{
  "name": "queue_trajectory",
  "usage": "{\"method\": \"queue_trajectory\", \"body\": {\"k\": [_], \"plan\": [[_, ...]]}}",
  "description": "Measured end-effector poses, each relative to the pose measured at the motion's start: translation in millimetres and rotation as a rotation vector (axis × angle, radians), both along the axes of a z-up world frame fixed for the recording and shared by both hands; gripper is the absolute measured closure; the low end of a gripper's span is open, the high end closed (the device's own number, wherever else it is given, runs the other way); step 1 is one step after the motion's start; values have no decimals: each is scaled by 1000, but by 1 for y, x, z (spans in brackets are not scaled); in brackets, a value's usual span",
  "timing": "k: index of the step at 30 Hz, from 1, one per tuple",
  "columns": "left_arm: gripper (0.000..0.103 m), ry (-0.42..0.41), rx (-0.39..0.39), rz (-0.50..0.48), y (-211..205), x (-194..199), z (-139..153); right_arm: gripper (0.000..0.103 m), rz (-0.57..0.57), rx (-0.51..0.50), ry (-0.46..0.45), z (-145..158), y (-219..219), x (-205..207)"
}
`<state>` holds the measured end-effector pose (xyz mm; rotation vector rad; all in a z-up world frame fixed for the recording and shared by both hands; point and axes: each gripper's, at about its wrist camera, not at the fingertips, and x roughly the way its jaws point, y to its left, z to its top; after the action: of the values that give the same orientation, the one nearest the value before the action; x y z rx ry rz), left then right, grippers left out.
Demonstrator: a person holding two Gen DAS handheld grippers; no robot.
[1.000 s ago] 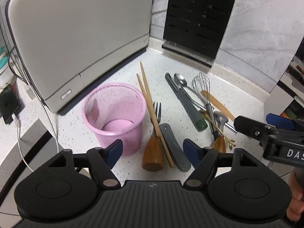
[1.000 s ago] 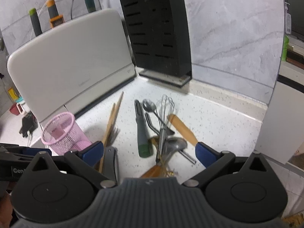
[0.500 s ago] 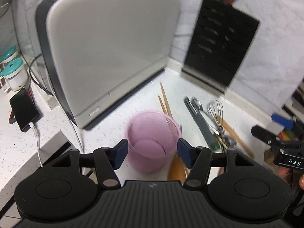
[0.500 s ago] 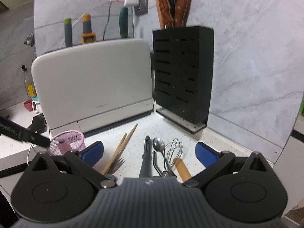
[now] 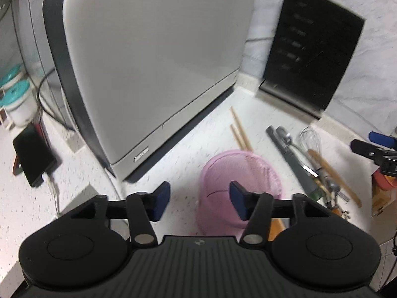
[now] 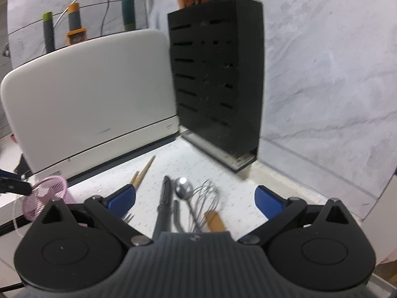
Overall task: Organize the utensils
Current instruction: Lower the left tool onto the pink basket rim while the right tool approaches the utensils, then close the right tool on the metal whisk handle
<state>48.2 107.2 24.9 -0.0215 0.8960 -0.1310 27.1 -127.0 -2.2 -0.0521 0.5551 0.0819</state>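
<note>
Now we hold both tongs, left (image 5: 198,200) and right (image 6: 194,200), open and empty; utensils (image 6: 183,198) lie right of the pink basket (image 5: 242,173). We should grip one handle squarely.

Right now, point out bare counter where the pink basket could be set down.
Bare counter lies between the grey appliance, the chopsticks and the pink basket. More sits right of the whisk, below the knife block. The utensil pile is crowded.

Pink plastic mesh basket (image 5: 242,171); wooden chopsticks (image 5: 239,131); shiny metal whisk (image 6: 204,198).
</note>
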Motion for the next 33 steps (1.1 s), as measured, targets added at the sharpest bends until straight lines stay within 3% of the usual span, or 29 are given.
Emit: {"method": "queue_trajectory", "body": {"k": [4,8,9,11,13,20,27,33], "plan": [[47,93,-22,6,0,9,-11,9,18,-35,-3,-4,3,-1],[54,124,-28,14,-3,14,-12,9,16,-25,3,-5,1,1],[57,139,-42,24,-2,18,-13,9,17,-21,5,-6,1,1],[75,174,-99,38,3,25,-17,9,24,-21,4,-6,1,1],[81,190,-120,49,4,29,-19,9,31,-33,0,-7,3,1],[83,188,-115,72,2,32,-16,9,41,-49,4,-12,5,4],[94,174,-12,88,-11,46,-13,9,22,-153,-22,-14,8,8],[93,195,-42,114,-8,59,-14,11,-1,-158,6,-18,-1,17]]}}
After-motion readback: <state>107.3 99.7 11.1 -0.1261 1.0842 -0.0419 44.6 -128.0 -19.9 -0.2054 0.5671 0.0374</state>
